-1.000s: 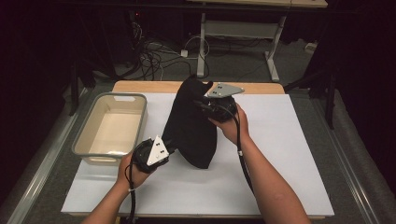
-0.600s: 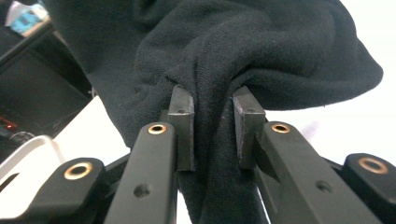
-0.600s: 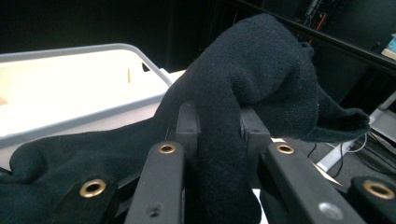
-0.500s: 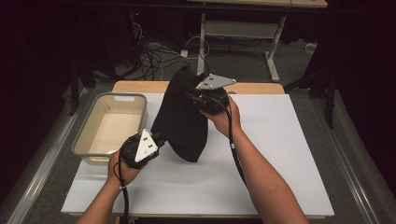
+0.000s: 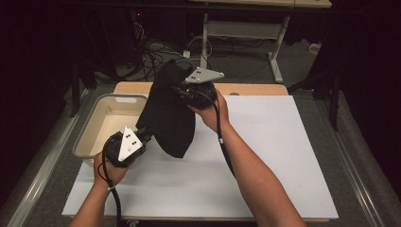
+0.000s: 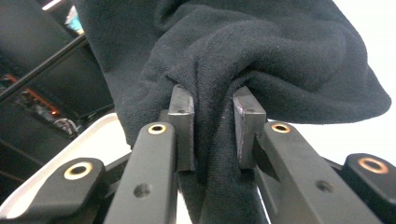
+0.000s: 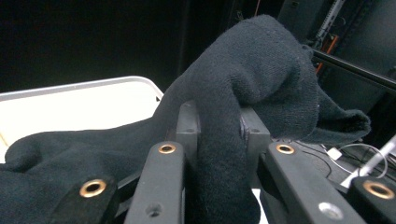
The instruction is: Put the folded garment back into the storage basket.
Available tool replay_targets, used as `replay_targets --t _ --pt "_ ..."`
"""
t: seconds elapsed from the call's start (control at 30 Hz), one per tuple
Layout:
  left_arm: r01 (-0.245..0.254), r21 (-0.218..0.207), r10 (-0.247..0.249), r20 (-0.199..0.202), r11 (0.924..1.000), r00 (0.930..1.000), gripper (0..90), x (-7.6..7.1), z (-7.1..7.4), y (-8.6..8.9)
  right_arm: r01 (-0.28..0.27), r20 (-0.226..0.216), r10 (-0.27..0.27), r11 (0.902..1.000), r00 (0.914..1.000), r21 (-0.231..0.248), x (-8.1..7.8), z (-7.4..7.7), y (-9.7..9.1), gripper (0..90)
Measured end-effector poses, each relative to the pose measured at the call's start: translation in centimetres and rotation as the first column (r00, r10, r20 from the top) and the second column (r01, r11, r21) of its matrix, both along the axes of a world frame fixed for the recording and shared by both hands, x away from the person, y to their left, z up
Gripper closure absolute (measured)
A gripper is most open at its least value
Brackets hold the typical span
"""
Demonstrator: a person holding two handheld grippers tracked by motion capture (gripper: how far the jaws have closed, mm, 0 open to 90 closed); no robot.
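A black knitted cloth (image 5: 168, 113) hangs in the air between my two grippers, above the left part of the table. My left gripper (image 5: 142, 138) is shut on its lower left edge; in the left gripper view a bunched fold of the cloth (image 6: 261, 60) is pinched between the pads (image 6: 182, 130). My right gripper (image 5: 182, 90) is shut on the cloth's upper end, higher and farther back. In the right gripper view the cloth (image 7: 252, 74) folds over the jaws and droops to the left.
A shallow beige bin (image 5: 92, 132) sits at the table's left edge, partly under the cloth's left side. A white sheet (image 5: 265, 156) covers the wooden table (image 5: 255, 89). Cables and desk legs (image 5: 274, 61) lie on the dark floor beyond.
Both grippers have carried the cloth to the left and upward, toward the bin. The cloth's lower end has lifted off the white sheet.
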State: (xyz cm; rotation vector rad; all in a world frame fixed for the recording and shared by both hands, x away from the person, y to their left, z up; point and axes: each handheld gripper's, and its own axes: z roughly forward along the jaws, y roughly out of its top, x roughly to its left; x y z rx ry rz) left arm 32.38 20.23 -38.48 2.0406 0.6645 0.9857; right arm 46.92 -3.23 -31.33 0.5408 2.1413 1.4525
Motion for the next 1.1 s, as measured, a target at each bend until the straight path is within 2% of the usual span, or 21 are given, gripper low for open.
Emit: replay_targets --t 0.27,0.43,0.53,0.7,0.8,1.1 --pt "-0.052 -0.006 0.052 -0.003 0.9986 0.9987 72.3 -0.3 0.1 1.7 -0.024 -0.003 0.024 0.9997 0.9997 0.009 0.5 0.0 1.8 76.1" --pt "-0.093 0.000 0.093 0.011 0.9957 0.9956 72.3 -0.7 0.2 2.8 -0.046 -0.008 0.046 0.9988 0.9989 0.016 0.7 -0.2 3.5 76.1" --pt "-0.115 -0.010 0.115 0.013 0.9933 0.9933 72.3 -1.0 0.2 3.6 -0.056 -0.004 0.056 0.9983 0.9984 0.017 0.8 -0.2 4.4 76.1" --pt "-0.151 -0.020 0.152 0.019 0.9883 0.9883 72.3 -1.5 0.3 5.0 -0.062 -0.024 0.064 0.9970 0.9977 0.046 1.3 -0.2 5.9 76.1" --pt "-0.172 -0.032 0.173 0.021 0.9845 0.9847 72.3 -1.8 0.3 6.0 -0.074 -0.020 0.075 0.9968 0.9970 0.029 1.4 -0.3 7.2 76.1" --pt "-0.230 -0.045 0.231 0.012 0.9721 0.9729 72.3 -2.2 -0.1 8.4 -0.099 -0.031 0.100 0.9946 0.9945 0.028 1.7 -0.9 9.7 76.1"
